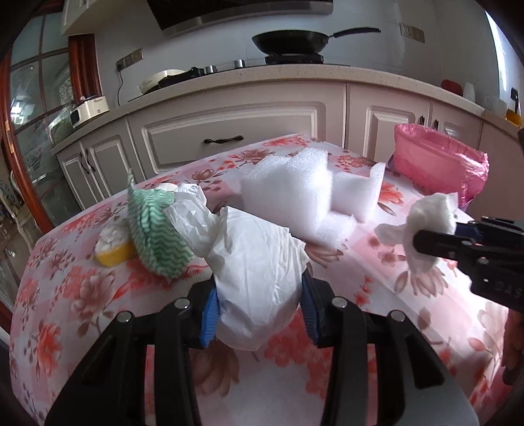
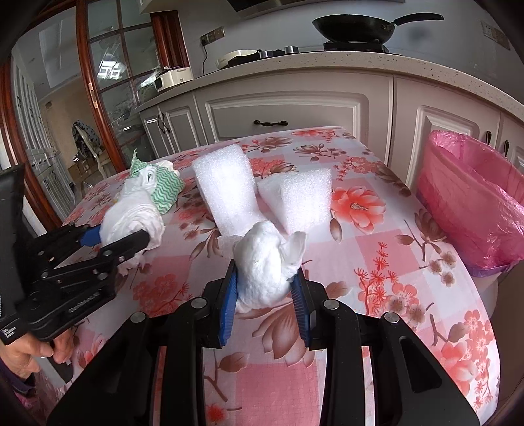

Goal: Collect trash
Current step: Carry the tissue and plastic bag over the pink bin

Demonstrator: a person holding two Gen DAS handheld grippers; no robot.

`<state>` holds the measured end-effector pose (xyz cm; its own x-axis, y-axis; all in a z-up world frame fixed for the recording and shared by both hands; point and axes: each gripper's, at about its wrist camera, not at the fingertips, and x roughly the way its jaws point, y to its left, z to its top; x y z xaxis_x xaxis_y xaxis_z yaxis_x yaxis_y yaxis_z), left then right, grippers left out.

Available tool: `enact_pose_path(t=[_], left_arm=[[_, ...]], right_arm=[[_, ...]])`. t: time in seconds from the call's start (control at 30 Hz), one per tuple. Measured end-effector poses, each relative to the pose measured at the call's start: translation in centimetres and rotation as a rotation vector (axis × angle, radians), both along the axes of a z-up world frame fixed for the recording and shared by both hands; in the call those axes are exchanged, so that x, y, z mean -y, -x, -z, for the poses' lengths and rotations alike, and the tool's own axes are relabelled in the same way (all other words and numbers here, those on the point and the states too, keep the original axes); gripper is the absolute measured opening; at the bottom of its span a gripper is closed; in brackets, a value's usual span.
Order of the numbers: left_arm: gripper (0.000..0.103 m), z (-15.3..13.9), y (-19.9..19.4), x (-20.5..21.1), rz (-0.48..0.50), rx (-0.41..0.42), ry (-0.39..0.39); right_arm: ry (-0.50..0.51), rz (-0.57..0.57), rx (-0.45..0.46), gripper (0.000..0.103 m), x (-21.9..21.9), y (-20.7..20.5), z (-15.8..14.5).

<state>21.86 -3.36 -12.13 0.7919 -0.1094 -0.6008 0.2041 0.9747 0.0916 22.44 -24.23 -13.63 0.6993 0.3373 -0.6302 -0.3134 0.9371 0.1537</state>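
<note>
On the floral tablecloth (image 2: 376,249), both grippers are pinching trash. Left gripper (image 1: 260,309): its blue pads (image 1: 209,316) press on either side of a crumpled white bag (image 1: 258,278), which rises forward out of the jaws and hides the cloth behind it; from the right wrist view the same gripper (image 2: 114,241) enters from the left, its far finger mostly concealed by the bag (image 2: 132,222). Right gripper (image 2: 265,285): its blue pads (image 2: 229,301) clamp a white tissue wad (image 2: 265,262), with a loose corner sticking up to the right. In the left wrist view this gripper (image 1: 435,237) is cut off by the frame's right edge, and only one finger shows against the wad (image 1: 425,229). Embossed lettering on the black gripper bodies is present but too small and blurred to read in either view; no other legible writing or brand appears. Foam blocks (image 2: 226,190) lie mid-table, well apart from both grippers, partly overlapped by the wad in the right wrist view. A green-and-white zigzag cloth (image 1: 154,236) sits at the far left, touching the bag's tail, beside a yellow item (image 1: 113,252) whose identity cannot be made out. A bin lined with a pink bag (image 2: 475,203) stands off the table's right edge, its base cut off. A wok (image 2: 353,28) rests on the stove behind.
</note>
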Motion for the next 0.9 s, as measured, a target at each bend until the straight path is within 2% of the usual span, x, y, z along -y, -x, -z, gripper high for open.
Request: enact_pose_path(t=[0.4,0.67,0.9], left_arm=[[0.041,-1.1,5.0,0.7,-0.047,0.049,0.054],[0.041,-2.7,6.3,1.5,-0.044,0.073,0.092],[0.041,-4.5,6.7,4.1,-0.007,0.122,0.103]], right_arm=[[0.027,-0.04,0.042,0.032,-1.0,3.0,-0.8],[0.017,-0.008,0.094,0.032,0.8,4.7,-2.0],[0.011,0.033,0.16,0.032,2.6,6.0,-3.4]])
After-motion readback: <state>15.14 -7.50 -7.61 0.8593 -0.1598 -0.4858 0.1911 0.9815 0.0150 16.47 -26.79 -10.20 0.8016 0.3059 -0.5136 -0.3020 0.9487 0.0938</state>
